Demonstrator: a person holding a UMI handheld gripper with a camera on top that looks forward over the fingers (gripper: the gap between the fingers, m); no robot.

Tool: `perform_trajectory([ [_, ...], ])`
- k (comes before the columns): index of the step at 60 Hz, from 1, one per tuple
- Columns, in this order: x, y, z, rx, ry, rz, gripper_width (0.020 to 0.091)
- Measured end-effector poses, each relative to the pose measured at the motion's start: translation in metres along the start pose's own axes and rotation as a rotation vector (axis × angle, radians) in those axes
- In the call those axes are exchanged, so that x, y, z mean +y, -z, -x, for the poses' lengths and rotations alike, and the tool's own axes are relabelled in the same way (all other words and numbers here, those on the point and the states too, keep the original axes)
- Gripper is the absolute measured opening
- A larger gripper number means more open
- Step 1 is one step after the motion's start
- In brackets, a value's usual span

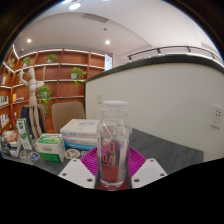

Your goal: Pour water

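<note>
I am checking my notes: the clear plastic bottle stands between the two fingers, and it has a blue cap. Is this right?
Not quite. The gripper view shows the clear plastic bottle between the two fingers, but its cap is clear or whitish, not blue. The rest holds: the bottle stands upright between them, with pink pads beside its lower part.

One cam only, wide-angle, riding on the handheld gripper point(113, 172), looking fwd along its two fingers. Sits low, near tabletop level, v. close to a clear plastic bottle point(113, 143) just ahead. Faces a dark grey table point(170, 150), white half-wall point(160, 100) beyond, wooden shelving point(55, 80) further back. No 2nd view, so no overlap.
</note>
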State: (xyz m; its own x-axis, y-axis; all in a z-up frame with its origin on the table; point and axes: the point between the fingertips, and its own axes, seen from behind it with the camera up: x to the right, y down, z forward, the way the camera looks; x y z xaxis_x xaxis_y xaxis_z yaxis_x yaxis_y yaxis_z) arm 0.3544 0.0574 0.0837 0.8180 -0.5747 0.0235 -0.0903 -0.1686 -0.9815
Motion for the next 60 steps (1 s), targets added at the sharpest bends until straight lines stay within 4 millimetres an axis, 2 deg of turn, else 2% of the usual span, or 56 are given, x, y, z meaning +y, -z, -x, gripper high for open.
perform_trajectory([
  [9,0.003,0.002,0.001,-0.013,-0.006,0.006,0.0494],
  [11,0.009,0.003,0.003,-0.018,-0.011,0.03,0.0547],
  [14,0.019,0.007,0.003,-0.024,-0.017,0.073,0.0688],
  [16,0.024,0.012,0.003,-0.029,-0.021,0.082,0.0732],
  [20,0.024,0.026,0.003,-0.036,-0.044,0.072,0.0736],
  [26,0.026,0.058,0.002,-0.057,-0.066,0.085,0.0736],
  [33,0.029,0.104,0.007,-0.117,-0.088,0.112,0.0736],
  [44,0.02,0.175,0.002,-0.154,-0.016,0.095,0.0735],
  [50,0.016,0.201,0.007,-0.181,-0.038,0.069,0.0734],
  [60,0.016,0.234,0.024,-0.233,-0.03,0.056,0.0735],
])
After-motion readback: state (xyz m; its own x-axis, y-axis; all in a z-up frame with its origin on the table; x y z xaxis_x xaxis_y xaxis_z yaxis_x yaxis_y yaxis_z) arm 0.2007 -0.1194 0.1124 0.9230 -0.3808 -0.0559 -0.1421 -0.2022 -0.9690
